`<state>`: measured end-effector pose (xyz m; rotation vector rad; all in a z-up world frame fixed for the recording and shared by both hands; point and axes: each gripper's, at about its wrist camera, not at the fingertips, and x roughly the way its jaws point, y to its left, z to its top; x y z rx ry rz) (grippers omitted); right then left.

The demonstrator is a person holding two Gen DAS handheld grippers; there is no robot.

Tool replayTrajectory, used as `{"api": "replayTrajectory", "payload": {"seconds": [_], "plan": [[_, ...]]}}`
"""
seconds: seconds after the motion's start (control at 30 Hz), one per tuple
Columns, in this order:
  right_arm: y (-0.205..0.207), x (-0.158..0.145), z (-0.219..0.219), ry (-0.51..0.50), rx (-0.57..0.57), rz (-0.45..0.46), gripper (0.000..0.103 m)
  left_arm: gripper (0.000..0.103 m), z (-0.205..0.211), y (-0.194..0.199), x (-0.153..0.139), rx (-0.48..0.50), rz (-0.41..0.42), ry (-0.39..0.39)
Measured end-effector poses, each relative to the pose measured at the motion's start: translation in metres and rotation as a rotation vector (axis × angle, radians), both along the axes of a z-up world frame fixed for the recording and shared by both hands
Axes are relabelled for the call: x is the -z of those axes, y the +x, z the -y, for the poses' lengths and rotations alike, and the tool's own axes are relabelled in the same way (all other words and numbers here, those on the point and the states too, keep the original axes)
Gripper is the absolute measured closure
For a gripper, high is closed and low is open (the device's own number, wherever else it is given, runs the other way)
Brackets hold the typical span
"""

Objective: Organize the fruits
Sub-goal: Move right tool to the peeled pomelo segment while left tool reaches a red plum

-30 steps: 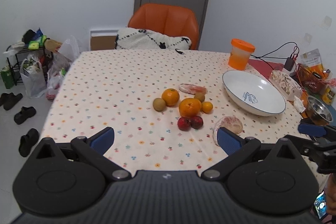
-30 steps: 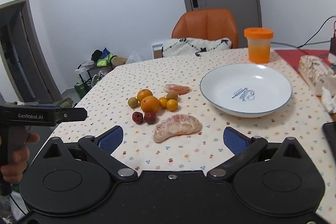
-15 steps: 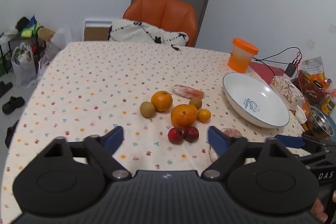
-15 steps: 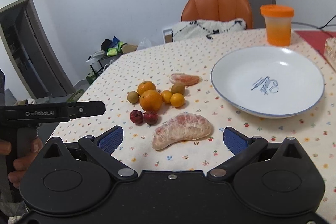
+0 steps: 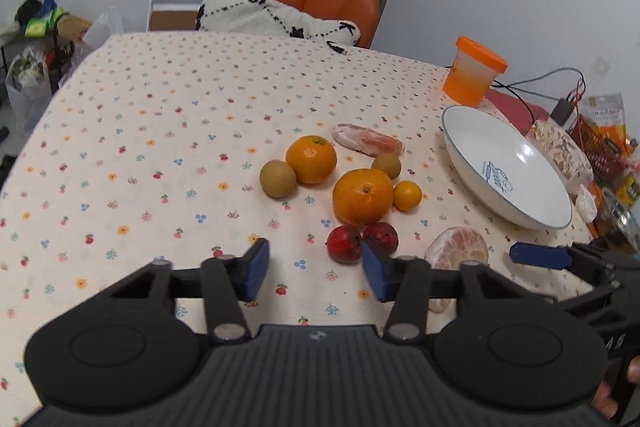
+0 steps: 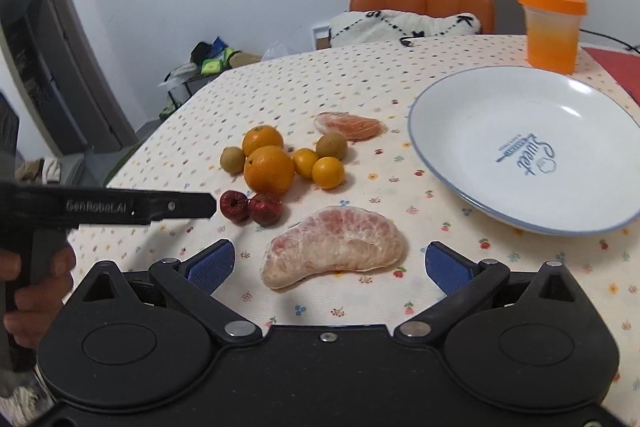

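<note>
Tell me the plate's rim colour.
Blue-grey rim on a white plate, with blue print inside; clearest in the right wrist view.

Right gripper (image 6: 327, 261): jaws wide, big pomelo segment (image 6: 334, 246) lies between the pads, bare cloth either side. Plate (image 6: 460, 183) ahead-right, clear path to it. Fruit cluster (image 6: 269, 169) ahead-left; left gripper (image 6: 176, 205) crosses in from the left, tip just beside the red fruits (image 6: 250, 207). Orange-lidded jar (image 6: 554, 27) stands beyond the plate.
</note>
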<state>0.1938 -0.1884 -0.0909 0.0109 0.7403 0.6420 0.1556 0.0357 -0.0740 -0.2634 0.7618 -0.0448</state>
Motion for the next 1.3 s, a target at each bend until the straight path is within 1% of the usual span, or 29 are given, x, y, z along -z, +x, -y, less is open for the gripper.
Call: {"api": "replayTrajectory", "payload": {"seconds": [0.07,0.2,0.3,0.4,0.43,0.47,0.53,0.57,0.63,0.7,0.83,0.9,0.97,1.03,1.07,1.17,1.23,1.3], "plan": [[0.001,0.002,-0.005,-0.018,-0.013,0.021,0.000,0.060,-0.002,0.002,0.002,0.000,0.002,-0.019],[0.004,0.007,-0.013,-0.053,-0.044,0.030,0.000,0.060,-0.004,0.006,0.004,0.011,0.001,-0.056],[0.007,0.011,-0.020,-0.083,-0.062,0.031,0.000,0.060,-0.002,0.011,0.004,0.016,0.011,-0.056],[0.009,0.014,-0.023,-0.084,-0.072,0.041,0.000,0.061,0.002,0.018,0.005,0.028,0.015,-0.043],[0.009,0.014,-0.024,-0.082,-0.076,0.042,0.000,0.071,0.003,0.019,0.005,0.029,0.017,-0.035],[0.010,0.014,-0.024,-0.082,-0.076,0.044,0.000,0.078,0.003,0.021,0.005,0.028,0.017,-0.029],[0.010,0.014,-0.025,-0.086,-0.078,0.050,0.000,0.085,0.002,0.022,0.004,0.033,0.024,-0.046],[0.010,0.014,-0.026,-0.087,-0.079,0.052,0.000,0.086,0.002,0.022,0.004,0.038,0.028,-0.045],[0.010,0.014,-0.025,-0.084,-0.077,0.054,0.000,0.087,0.001,0.020,0.004,0.043,0.034,-0.029],[0.011,0.014,-0.025,-0.078,-0.077,0.056,0.000,0.087,-0.002,0.018,0.004,0.044,0.033,-0.036],[0.010,0.015,-0.025,-0.084,-0.086,0.071,0.000,0.087,-0.012,0.016,0.002,0.012,0.033,-0.027],[0.008,0.017,-0.027,-0.102,-0.094,0.087,0.000,0.087,-0.017,0.015,0.002,0.000,0.028,-0.038],[0.006,0.018,-0.030,-0.128,-0.096,0.111,0.003,0.087,-0.018,0.014,0.003,0.003,0.027,-0.045],[0.004,0.018,-0.031,-0.156,-0.097,0.136,0.013,0.087,-0.017,0.014,0.002,0.010,0.030,-0.043],[0.003,0.018,-0.031,-0.165,-0.097,0.149,0.015,0.087,-0.016,0.014,0.002,0.013,0.029,-0.047],[0.004,0.017,-0.029,-0.162,-0.112,0.149,0.016,0.086,-0.013,0.015,0.001,0.020,0.027,-0.061],[0.004,0.017,-0.028,-0.160,-0.116,0.150,0.016,0.082,-0.010,0.015,0.000,0.029,0.030,-0.059],[0.004,0.016,-0.026,-0.149,-0.113,0.143,0.016,0.082,-0.007,0.015,0.000,0.038,0.031,-0.056]]}}
